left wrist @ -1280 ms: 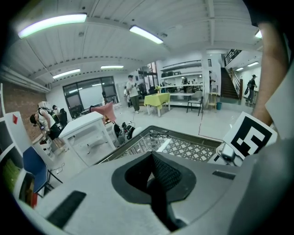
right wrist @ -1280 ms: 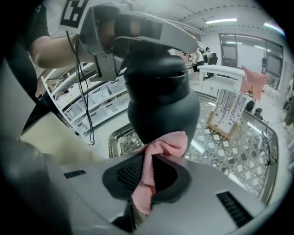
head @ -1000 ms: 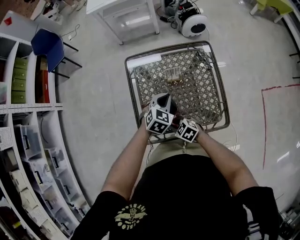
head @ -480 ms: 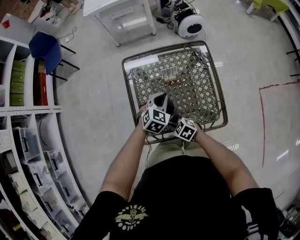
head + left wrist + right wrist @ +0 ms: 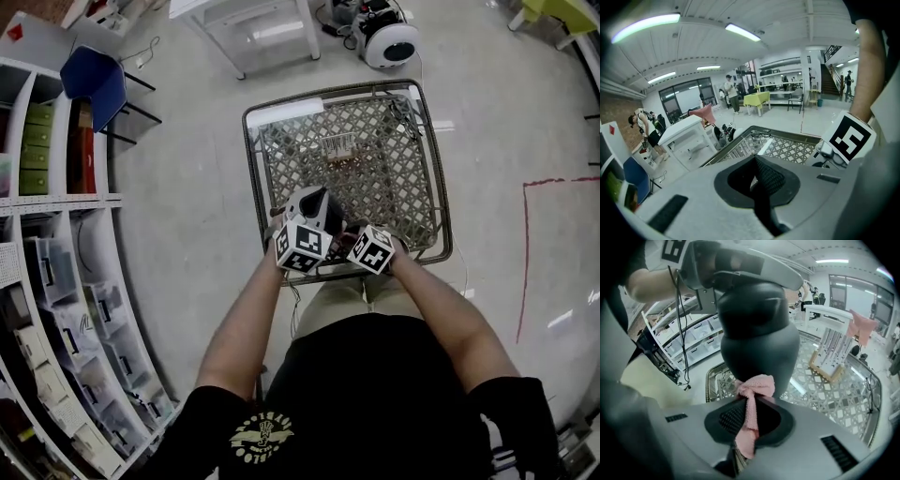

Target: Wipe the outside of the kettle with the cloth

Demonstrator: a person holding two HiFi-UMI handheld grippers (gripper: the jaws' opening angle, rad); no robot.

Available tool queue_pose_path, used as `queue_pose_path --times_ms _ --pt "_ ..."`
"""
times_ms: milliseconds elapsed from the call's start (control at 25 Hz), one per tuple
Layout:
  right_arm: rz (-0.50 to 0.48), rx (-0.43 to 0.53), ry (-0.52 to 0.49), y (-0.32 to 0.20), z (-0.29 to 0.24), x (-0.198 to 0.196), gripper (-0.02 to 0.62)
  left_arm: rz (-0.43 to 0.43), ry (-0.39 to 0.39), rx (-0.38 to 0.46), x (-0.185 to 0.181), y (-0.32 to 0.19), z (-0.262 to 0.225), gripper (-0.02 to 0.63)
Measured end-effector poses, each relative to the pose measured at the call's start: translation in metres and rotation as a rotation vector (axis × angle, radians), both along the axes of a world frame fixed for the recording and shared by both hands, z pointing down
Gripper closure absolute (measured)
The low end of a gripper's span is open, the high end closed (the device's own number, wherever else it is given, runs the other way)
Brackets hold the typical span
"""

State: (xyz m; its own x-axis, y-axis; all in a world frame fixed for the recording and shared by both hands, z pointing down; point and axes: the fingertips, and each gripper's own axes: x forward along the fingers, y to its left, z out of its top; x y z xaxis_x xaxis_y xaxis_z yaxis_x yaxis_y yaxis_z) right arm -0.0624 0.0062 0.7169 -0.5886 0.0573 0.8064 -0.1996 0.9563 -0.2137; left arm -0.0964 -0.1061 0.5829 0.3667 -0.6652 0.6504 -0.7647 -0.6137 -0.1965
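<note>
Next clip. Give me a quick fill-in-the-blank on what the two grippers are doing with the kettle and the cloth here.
1. The right gripper's jaws are shut on a ___ cloth.
2. That cloth is pressed against the dark grey ___.
3. The kettle is held over the metal lattice table by the ___ gripper.

Missing words: pink; kettle; left, meaning the left gripper.

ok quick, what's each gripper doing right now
left gripper: closed, apparently holding the kettle from above
right gripper: closed on the pink cloth, pressed against the kettle
</note>
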Motion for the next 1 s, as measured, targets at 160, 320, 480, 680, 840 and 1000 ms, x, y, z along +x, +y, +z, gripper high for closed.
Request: queue_pose_path --times_ms 160,320,480,680,840,1000 --pt "-0.037 -0.008 0.022 -0.017 0.009 0.008 0.561 -0.024 -0.016 0.017 -0.001 -0.001 0.003 0.609" --pt "-0.096 0.008 0.04 -0.04 0.014 0.01 0.561 -0.046 -0.037 0.042 -0.001 -0.005 0.003 0.609" --pt "-0.132 0.02 0.051 -0.061 0.015 0.01 0.561 -0.05 -0.039 0.047 0.001 -0.005 0.0 0.611" --pt "-0.204 0.053 0.06 -0.081 0.016 0.0 0.561 -0.041 -0.037 0.057 -0.001 -0.005 -0.003 0.611" --pt "-0.281 0.103 0.064 -0.096 0.021 -0.011 0.561 -0.043 -0.042 0.057 -0.002 -0.006 -0.002 0.611" --pt "-0.331 0.135 0.068 -0.107 0.024 -0.023 0.561 -0.041 -0.041 0.056 -0.003 -0.005 -0.003 0.611"
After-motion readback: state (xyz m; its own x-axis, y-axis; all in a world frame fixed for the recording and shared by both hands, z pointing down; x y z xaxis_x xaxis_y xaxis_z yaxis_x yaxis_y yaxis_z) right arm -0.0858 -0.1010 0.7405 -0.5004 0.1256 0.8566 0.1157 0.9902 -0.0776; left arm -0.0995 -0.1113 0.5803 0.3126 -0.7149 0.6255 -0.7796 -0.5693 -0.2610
